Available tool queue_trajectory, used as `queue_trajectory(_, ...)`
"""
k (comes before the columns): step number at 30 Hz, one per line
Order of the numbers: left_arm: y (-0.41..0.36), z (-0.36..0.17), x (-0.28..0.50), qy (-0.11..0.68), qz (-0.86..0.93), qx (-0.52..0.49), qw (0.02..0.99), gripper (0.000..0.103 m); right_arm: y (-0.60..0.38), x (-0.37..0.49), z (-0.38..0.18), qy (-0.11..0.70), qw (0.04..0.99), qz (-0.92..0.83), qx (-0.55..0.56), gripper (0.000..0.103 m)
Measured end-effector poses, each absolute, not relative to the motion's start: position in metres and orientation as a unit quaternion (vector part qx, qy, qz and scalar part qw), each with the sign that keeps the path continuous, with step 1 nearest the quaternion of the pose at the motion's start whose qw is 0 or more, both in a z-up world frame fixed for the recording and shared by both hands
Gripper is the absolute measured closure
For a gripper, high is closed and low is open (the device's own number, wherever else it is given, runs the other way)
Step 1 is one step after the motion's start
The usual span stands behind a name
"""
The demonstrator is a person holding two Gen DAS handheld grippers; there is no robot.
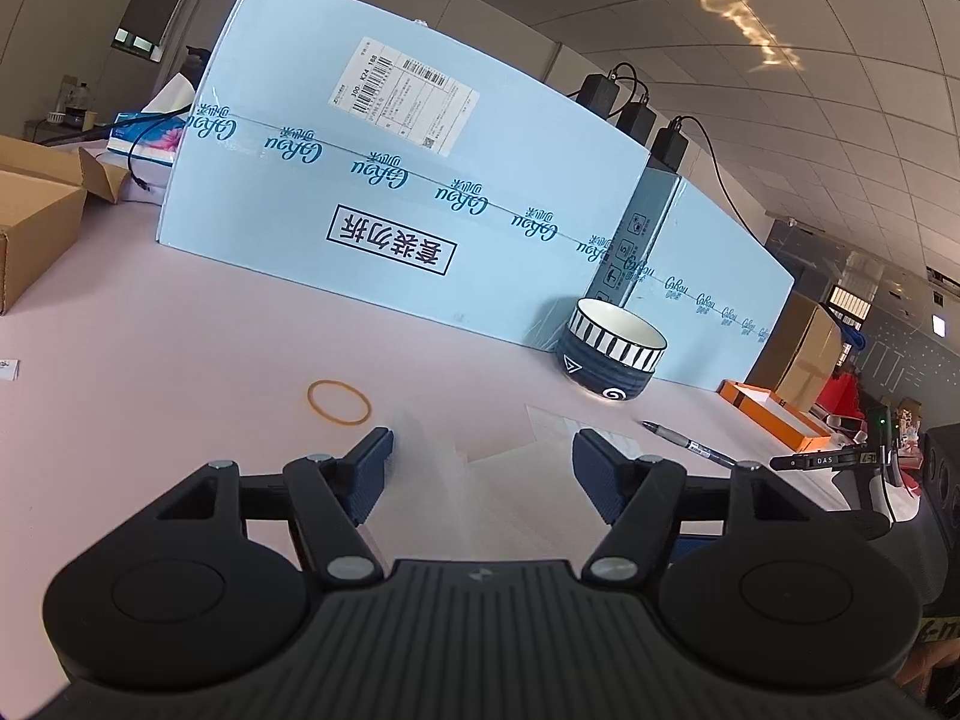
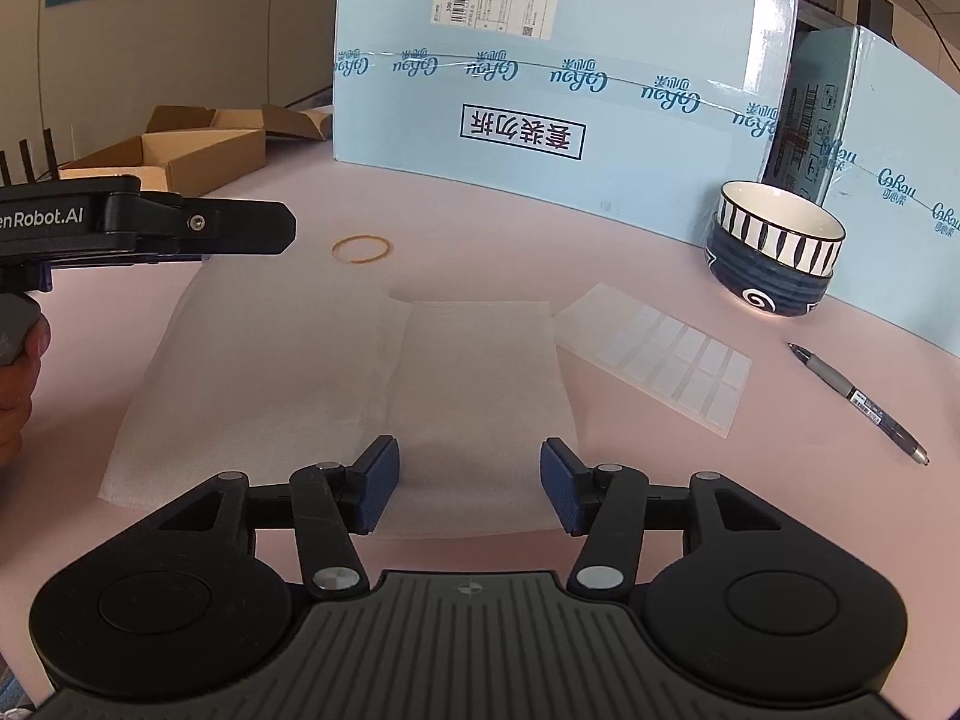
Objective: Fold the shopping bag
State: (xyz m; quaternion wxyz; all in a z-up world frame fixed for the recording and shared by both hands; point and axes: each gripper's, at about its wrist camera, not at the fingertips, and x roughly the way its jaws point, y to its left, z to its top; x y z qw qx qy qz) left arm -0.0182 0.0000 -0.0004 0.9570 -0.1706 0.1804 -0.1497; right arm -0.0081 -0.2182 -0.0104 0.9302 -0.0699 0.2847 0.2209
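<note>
A pink table (image 2: 270,228) was seen to carry everything, with 2 pale blue cartons (image 2: 540,90) stood upright along its far side. An open brown cardboard box (image 2: 180,156) lay at the far left. The shopping bag (image 2: 360,372), thin and translucent white, was spread flat on the table in the middle, with 1 panel already laid over itself toward the right, so that a doubled strip showed there; the fold was judged to be partly made, with more folds left.

The right gripper (image 2: 468,483) was held low at the near edge of the bag, its jaws wide apart and nothing between them. The left gripper (image 1: 480,480) was likewise spread wide and empty; it hovered over the left part of the bag, though whether it touched the film could not be told.

A striped bowl (image 2: 774,246) stood near the right-hand carton. A sheet of white labels (image 2: 660,354) lay just beside the bag's right edge, a pen (image 2: 858,402) further right, and a rubber band (image 2: 362,249) beyond the bag's far edge.

For the next move, an edge of the thin film would probably need to be pinched without the layers slipping, then carried across. The label sheet might be caught along with it.
</note>
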Motion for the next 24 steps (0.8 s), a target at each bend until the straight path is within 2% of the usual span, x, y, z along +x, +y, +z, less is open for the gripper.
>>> queue_trajectory(3,-0.002,-0.002,-0.015,0.194,-0.150,-0.167,0.955,0.041,-0.218,-0.008,-0.013,0.277,0.931,0.226,-0.076,0.054)
queue_trajectory(4,-0.002,-0.003,-0.014,0.197,-0.151,-0.168,0.954,0.042,-0.218,-0.010,-0.015,0.269,0.932,0.229,-0.082,0.061)
queue_trajectory(5,-0.002,-0.004,-0.013,0.201,-0.153,-0.170,0.953,0.050,-0.218,-0.013,-0.016,0.261,0.932,0.236,-0.087,0.068)
queue_trajectory(6,-0.002,-0.005,-0.011,0.206,-0.155,-0.171,0.951,0.059,-0.216,-0.017,-0.017,0.255,0.931,0.245,-0.094,0.081)
queue_trajectory(7,-0.001,-0.006,-0.009,0.213,-0.156,-0.174,0.949,0.075,-0.214,-0.021,-0.018,0.249,0.930,0.251,-0.102,0.088)
queue_trajectory(8,-0.001,-0.008,-0.006,0.220,-0.156,-0.178,0.946,0.090,-0.212,-0.023,-0.020,0.244,0.930,0.251,-0.112,0.091)
queue_trajectory(10,0.002,-0.010,-0.004,0.227,-0.159,-0.188,0.942,0.098,-0.207,-0.029,-0.020,0.237,0.930,0.251,-0.125,0.096)
queue_trajectory(14,0.007,-0.008,-0.014,0.195,-0.174,-0.202,0.944,0.100,-0.218,-0.032,-0.016,0.236,0.934,0.255,-0.085,0.096)
queue_trajectory(15,0.009,-0.007,-0.018,0.185,-0.184,-0.206,0.943,0.100,-0.222,-0.034,-0.015,0.234,0.936,0.253,-0.075,0.093)
queue_trajectory(17,0.015,-0.005,-0.027,0.157,-0.215,-0.221,0.938,0.100,-0.233,-0.041,-0.010,0.224,0.941,0.250,-0.048,0.079)
queue_trajectory(18,0.018,-0.005,-0.030,0.143,-0.232,-0.231,0.934,0.100,-0.238,-0.043,-0.008,0.220,0.942,0.250,-0.034,0.069)
queue_trajectory(21,0.025,-0.003,-0.035,0.122,-0.270,-0.256,0.920,0.100,-0.259,-0.049,-0.003,0.209,0.943,0.260,0.023,0.066)
queue_trajectory(24,0.029,-0.003,-0.038,0.111,-0.302,-0.276,0.906,0.100,-0.272,-0.055,0.004,0.189,0.944,0.267,0.048,0.056)
